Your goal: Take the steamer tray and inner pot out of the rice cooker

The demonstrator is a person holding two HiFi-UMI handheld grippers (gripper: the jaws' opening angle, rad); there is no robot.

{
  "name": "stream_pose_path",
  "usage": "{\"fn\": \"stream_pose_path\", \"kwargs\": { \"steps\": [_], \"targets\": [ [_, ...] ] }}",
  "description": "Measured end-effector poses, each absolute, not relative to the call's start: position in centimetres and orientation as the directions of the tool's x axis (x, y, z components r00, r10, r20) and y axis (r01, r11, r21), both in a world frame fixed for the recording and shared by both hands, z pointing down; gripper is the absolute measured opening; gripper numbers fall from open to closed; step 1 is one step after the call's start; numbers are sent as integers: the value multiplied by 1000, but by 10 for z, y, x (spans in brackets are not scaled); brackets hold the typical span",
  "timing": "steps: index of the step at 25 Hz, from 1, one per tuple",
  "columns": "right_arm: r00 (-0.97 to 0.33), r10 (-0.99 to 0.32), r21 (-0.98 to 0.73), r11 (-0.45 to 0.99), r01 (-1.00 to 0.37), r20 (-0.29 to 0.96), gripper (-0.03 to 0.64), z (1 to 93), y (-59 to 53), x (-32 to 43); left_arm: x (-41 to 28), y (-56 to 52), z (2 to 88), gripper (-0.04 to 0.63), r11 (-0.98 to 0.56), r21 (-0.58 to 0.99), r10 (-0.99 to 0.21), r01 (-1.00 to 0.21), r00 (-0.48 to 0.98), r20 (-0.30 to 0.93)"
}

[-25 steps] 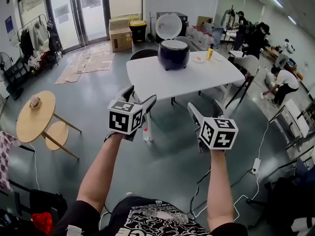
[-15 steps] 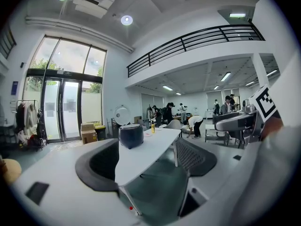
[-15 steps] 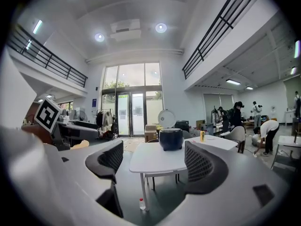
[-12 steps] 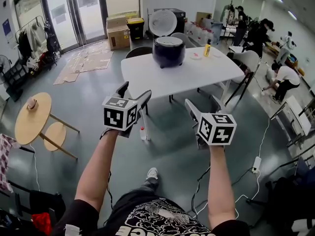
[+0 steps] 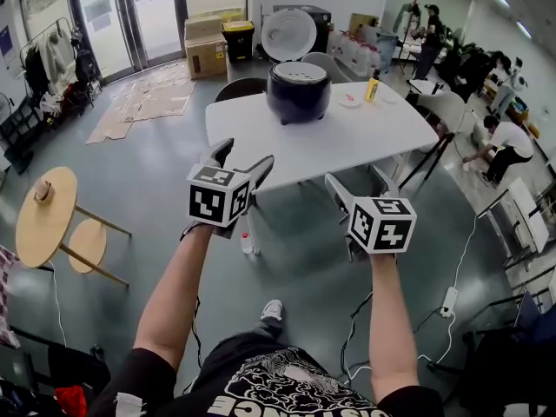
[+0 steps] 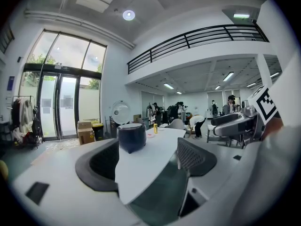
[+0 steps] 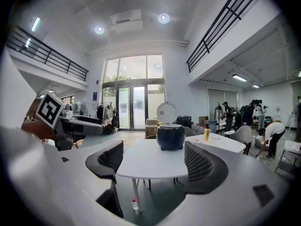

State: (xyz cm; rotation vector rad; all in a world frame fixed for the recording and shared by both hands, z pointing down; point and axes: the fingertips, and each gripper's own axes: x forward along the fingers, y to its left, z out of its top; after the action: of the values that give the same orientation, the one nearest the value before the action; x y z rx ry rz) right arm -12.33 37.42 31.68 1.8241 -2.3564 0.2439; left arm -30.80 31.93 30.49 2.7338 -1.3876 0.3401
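A dark blue rice cooker [image 5: 298, 92] stands on the white table [image 5: 261, 146] with its round white lid [image 5: 288, 35] raised. The same rice cooker [image 6: 131, 137] [image 7: 170, 136] shows ahead in both gripper views; its inside is hidden. My left gripper [image 5: 241, 165] is held in the air short of the table's near edge, jaws open and empty. My right gripper [image 5: 358, 191] hangs beside it, also open and empty. Both are well away from the cooker.
A yellow bottle [image 5: 371, 89] and a small plate [image 5: 350, 103] sit on the table behind the cooker. A dark chair [image 5: 241, 89] stands at the far side. A small bottle [image 5: 247, 243] lies on the floor by a table leg. Round wooden tables [image 5: 48, 215] stand left; people [image 5: 501, 142] work right.
I have walked closer to the table: the table and cooker appear larger and nearer. Both grippers stay raised and open, the left slightly higher.
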Motion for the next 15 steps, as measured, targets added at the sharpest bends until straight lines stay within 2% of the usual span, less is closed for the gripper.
{"fn": "stream_pose_path", "kwargs": {
  "steps": [15],
  "targets": [
    [-234,-934,-17,238,-971,270,407,296,75,-92,-271,15,293,377,-613,-3,-765,-790,592,254]
  ]
}}
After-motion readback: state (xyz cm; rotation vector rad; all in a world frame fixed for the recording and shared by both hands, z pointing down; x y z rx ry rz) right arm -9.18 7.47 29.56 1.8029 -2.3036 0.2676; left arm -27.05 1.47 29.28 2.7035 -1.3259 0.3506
